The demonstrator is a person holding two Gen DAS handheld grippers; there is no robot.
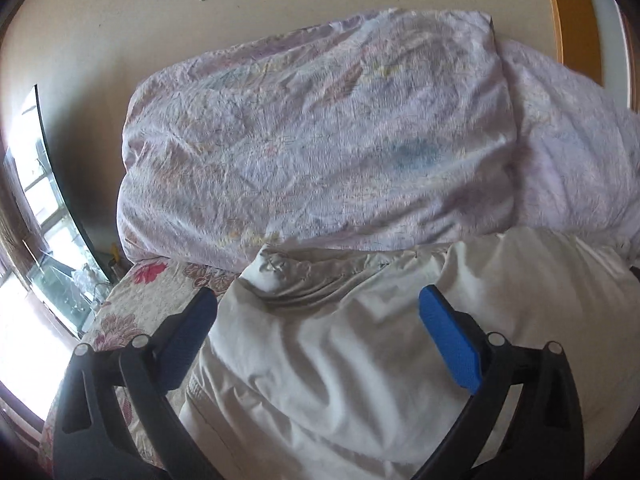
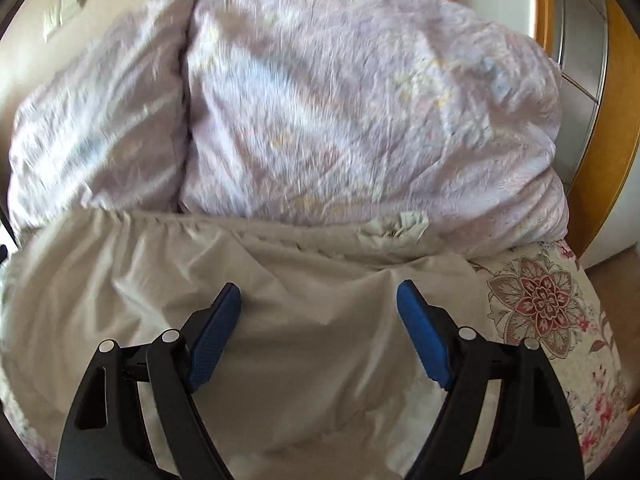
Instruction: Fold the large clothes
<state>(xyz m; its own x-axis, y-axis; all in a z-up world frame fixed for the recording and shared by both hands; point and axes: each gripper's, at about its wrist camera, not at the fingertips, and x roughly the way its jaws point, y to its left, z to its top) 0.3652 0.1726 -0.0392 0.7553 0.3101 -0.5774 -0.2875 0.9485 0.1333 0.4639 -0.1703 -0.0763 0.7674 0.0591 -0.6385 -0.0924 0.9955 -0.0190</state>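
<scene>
A large pale beige garment [image 1: 352,360] lies rumpled on the bed, its gathered far edge against the bedding. In the left wrist view my left gripper [image 1: 318,296] hovers over its left part with the blue pads [image 1: 452,344] wide apart and nothing pinched between them. The same garment [image 2: 200,280] fills the lower half of the right wrist view. There my right gripper [image 2: 320,292] is open above the cloth, its blue pads [image 2: 424,332] clear of the fabric. A crumpled corner of the garment [image 2: 396,228] rests near the bedding on the right.
A bulky pale lilac duvet [image 1: 320,132] [image 2: 340,100] is piled along the wall behind the garment. A floral bedspread [image 2: 540,304] [image 1: 136,308] covers the bed and shows at both sides. A glass tank [image 1: 60,264] stands at the left, a wooden door frame [image 2: 616,120] at the right.
</scene>
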